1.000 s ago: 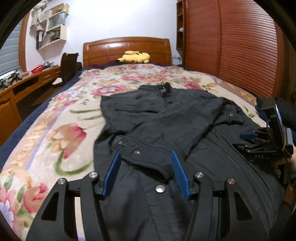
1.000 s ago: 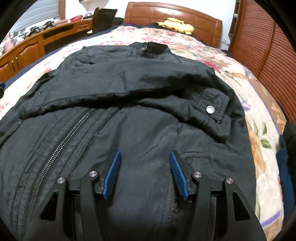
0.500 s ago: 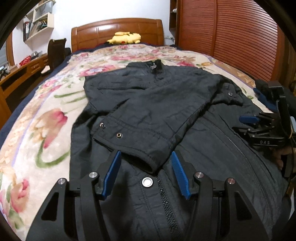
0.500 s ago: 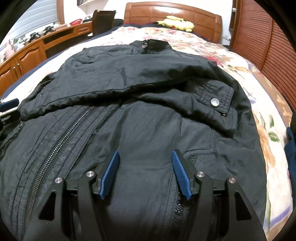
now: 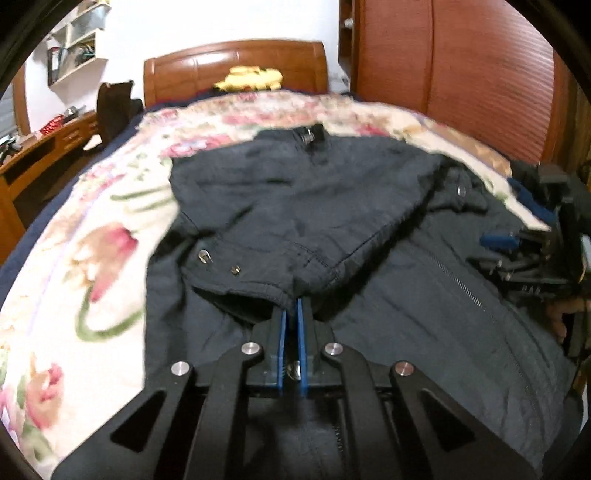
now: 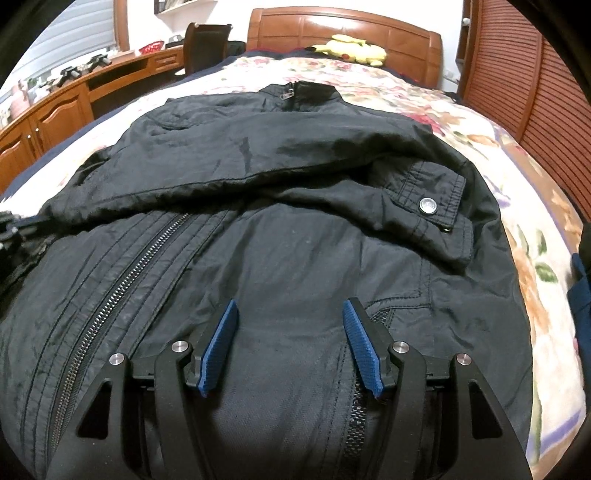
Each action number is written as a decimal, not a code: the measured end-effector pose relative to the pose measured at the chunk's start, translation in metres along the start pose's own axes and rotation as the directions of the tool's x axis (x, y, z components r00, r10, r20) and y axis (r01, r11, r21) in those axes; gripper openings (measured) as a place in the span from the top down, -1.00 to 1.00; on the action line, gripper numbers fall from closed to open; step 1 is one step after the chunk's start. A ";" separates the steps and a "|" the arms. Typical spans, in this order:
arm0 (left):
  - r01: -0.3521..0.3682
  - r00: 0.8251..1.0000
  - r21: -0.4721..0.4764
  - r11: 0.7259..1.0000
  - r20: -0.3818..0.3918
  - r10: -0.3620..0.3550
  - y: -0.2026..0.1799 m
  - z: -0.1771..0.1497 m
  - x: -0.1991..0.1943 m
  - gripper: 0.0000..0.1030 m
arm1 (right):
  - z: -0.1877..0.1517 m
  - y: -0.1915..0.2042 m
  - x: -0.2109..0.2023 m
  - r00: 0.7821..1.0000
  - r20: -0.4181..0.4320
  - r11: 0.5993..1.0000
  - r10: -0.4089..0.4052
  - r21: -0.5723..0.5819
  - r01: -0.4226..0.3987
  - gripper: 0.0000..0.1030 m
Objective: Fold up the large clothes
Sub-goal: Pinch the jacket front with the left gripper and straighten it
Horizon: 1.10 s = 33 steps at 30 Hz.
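Note:
A black jacket [image 5: 406,295] lies front-up on the floral bedspread [image 5: 92,258], collar towards the headboard, both sleeves folded across the chest. My left gripper [image 5: 291,306] is shut on the jacket at the cuff edge of the left sleeve [image 5: 258,288]. My right gripper [image 6: 290,308] is open, jaws wide apart, low over the jacket's [image 6: 295,240] lower front, between the zipper [image 6: 122,280] and a side pocket. It holds nothing. The right gripper also shows at the right edge of the left wrist view [image 5: 517,243].
A wooden headboard [image 6: 369,33] with a yellow plush toy [image 6: 351,48] stands at the far end. A wooden desk [image 6: 55,103] and a chair [image 6: 207,44] run along the left. A slatted wooden wardrobe [image 5: 461,74] stands on the right.
My left gripper has moved forward and closed on the sleeve cuff; it was open before. My right gripper has stayed open and barely shifted over the jacket front.

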<state>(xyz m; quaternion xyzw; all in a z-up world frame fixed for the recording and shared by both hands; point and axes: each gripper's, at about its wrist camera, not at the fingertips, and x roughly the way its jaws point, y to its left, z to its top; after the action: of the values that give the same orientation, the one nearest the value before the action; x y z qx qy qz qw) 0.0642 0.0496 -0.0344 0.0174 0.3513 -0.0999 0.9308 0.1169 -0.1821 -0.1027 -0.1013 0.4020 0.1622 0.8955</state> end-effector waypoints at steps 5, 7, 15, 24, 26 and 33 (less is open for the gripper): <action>-0.003 0.999 -0.029 1.000 0.034 0.004 0.012 0.004 -0.008 0.95 | 0.000 0.000 0.000 1.000 0.000 1.000 0.001 0.001 -0.001 -0.19; 0.003 0.999 -0.032 0.999 0.032 -0.002 0.013 0.004 -0.008 0.95 | 0.000 0.000 0.000 1.000 0.000 1.000 0.001 0.002 -0.001 -0.19; -0.004 0.999 -0.014 1.000 0.048 0.005 0.010 -0.001 -0.013 0.88 | 0.001 0.000 -0.001 1.000 -0.001 1.000 0.004 0.004 -0.004 -0.20; -0.062 0.995 -0.027 0.998 0.080 0.064 0.012 -0.024 -0.051 0.14 | 0.000 -0.002 -0.006 1.000 -0.008 1.000 0.000 0.003 0.000 -0.20; -0.065 0.994 -0.031 0.997 0.090 0.067 0.011 -0.031 -0.061 -0.05 | -0.002 -0.002 -0.017 1.000 0.000 1.000 -0.006 0.008 0.006 -0.20; -0.083 0.993 -0.020 0.996 0.084 0.085 0.008 -0.053 -0.089 -0.10 | -0.030 -0.009 -0.079 0.997 0.078 1.000 0.010 0.005 -0.011 -0.20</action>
<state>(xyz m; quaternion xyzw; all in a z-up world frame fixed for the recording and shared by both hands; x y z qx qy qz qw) -0.0343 0.0785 -0.0158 0.0203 0.3115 -0.0584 0.9482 0.0501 -0.2162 -0.0629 -0.0903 0.3675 0.1696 0.9099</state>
